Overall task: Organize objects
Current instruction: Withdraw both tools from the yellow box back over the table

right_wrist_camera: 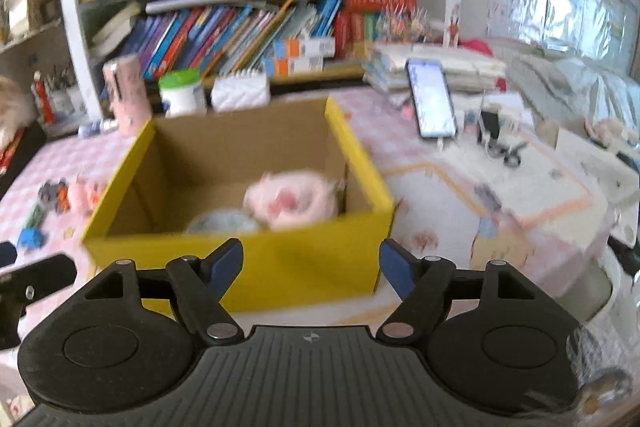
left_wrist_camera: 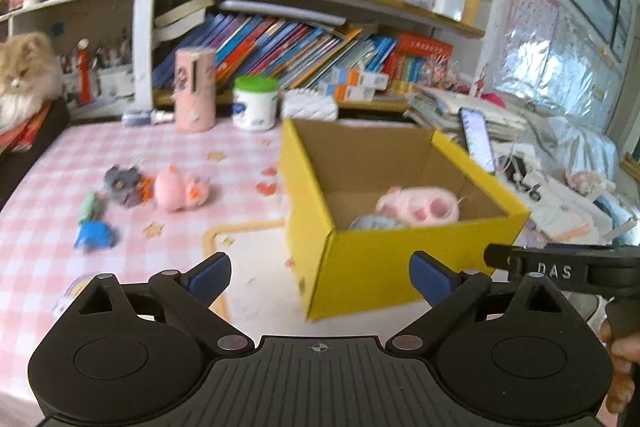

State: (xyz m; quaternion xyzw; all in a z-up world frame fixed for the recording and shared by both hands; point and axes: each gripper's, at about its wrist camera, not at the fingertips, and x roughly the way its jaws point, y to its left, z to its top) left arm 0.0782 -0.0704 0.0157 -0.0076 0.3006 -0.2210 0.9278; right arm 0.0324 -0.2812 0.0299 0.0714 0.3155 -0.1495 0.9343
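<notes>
Pink checked tablecloth [left_wrist_camera: 48, 155] under crowded bookshelves: the yellow cardboard box [left_wrist_camera: 360, 267] already holds a pink plush paw [left_wrist_camera: 420, 205] and a grey-blue item; small pink, grey, green and blue toys [left_wrist_camera: 176, 189] lie left of it. Left gripper [left_wrist_camera: 320, 277] and right gripper [right_wrist_camera: 311, 265] both gape empty, box wall in front

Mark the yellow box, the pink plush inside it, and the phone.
yellow box [left_wrist_camera: 376, 267]: left wrist view, on its front wall.
pink plush [left_wrist_camera: 420, 207]: left wrist view, on its body.
phone [right_wrist_camera: 431, 103]: right wrist view, on its lit screen.
</notes>
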